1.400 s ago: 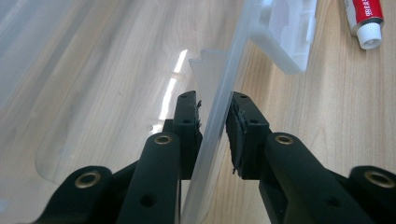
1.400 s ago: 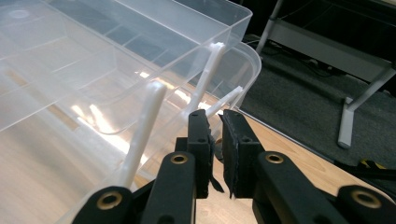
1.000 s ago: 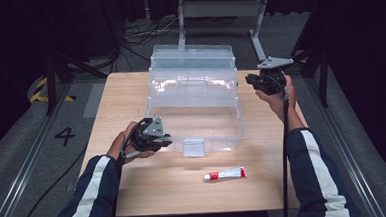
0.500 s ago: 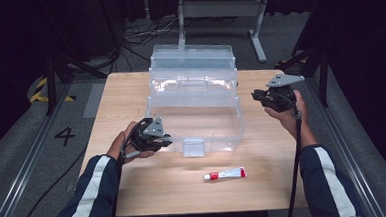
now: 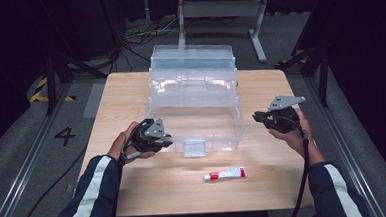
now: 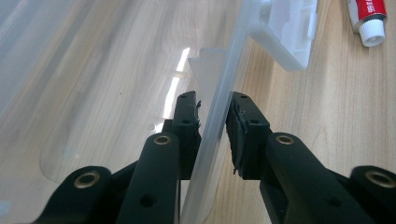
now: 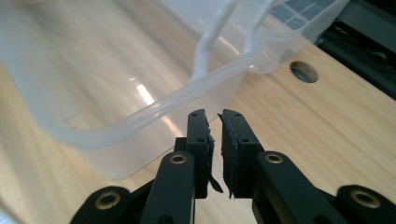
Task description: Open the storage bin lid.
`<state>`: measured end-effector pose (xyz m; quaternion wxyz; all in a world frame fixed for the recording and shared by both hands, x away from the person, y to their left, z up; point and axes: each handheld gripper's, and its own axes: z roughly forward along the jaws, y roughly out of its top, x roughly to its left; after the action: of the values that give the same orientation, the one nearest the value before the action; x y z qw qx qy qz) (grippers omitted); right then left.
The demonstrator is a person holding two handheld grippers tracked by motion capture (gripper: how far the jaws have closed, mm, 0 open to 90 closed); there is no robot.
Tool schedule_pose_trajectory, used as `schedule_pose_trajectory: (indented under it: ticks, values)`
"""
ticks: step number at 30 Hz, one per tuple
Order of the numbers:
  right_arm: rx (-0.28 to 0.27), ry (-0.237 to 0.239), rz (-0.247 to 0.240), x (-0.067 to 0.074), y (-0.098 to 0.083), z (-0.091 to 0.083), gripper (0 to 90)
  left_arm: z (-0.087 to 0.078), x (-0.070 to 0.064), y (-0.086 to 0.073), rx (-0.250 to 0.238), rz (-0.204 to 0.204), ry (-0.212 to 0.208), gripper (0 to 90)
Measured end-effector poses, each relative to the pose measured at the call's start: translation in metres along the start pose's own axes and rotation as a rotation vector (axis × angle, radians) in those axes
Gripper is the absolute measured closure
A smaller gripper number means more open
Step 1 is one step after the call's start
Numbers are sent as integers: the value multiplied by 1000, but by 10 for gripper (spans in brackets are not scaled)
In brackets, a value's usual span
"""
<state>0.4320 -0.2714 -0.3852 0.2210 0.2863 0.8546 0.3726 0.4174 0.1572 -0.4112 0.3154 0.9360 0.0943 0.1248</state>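
A clear plastic tiered box (image 5: 195, 88) stands open in the middle of the wooden table (image 5: 130, 92). My left gripper (image 5: 167, 140) is at its near left corner, shut on the box's front wall (image 6: 224, 93), which runs between the pads (image 6: 214, 105). The box's latch (image 6: 285, 32) hangs further along that wall. My right gripper (image 5: 256, 117) hovers just right of the lower tray, its jaws shut with nothing between them (image 7: 215, 116); the tray's rim (image 7: 154, 109) is right ahead of it. A red and white tube (image 5: 225, 175) lies on the table in front of the box.
The tube's white cap (image 6: 373, 35) points toward the box's latch. A round cable hole (image 7: 303, 71) sits in the tabletop beyond the box. Metal stand legs (image 5: 257, 30) and cables lie on the floor behind the table.
My right hand has come down from beside the box's upper tray toward the near right, and is now level with the lower tray. The left hand has stayed put.
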Motion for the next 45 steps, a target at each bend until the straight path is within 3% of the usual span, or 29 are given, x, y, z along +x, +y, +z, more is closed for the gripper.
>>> schedule_pose_trajectory:
  ticks: [15,22,30,31,38,43,44,45]
  values:
    - [78,149,-91,48,-23,6,821,2,-3,5,26,12,22,727]
    - [100,198,-115,63,-26,10,817,1,-4,5,19,12,17,707]
    - [157,273,-181,87,-26,23,798,-3,-6,6,14,-1,50,653]
    - [175,275,-209,93,-25,25,790,-4,-7,7,10,0,55,641]
    - [179,334,-239,108,-18,28,768,-22,-13,7,-37,-15,103,581]
    - [189,359,-256,114,-15,30,721,-36,-16,1,-87,-58,141,472]
    - [196,378,-258,117,-13,30,689,-44,-18,-3,-113,-89,173,453]
    - [202,384,-261,118,-13,30,671,-48,-19,-5,-117,-95,176,430]
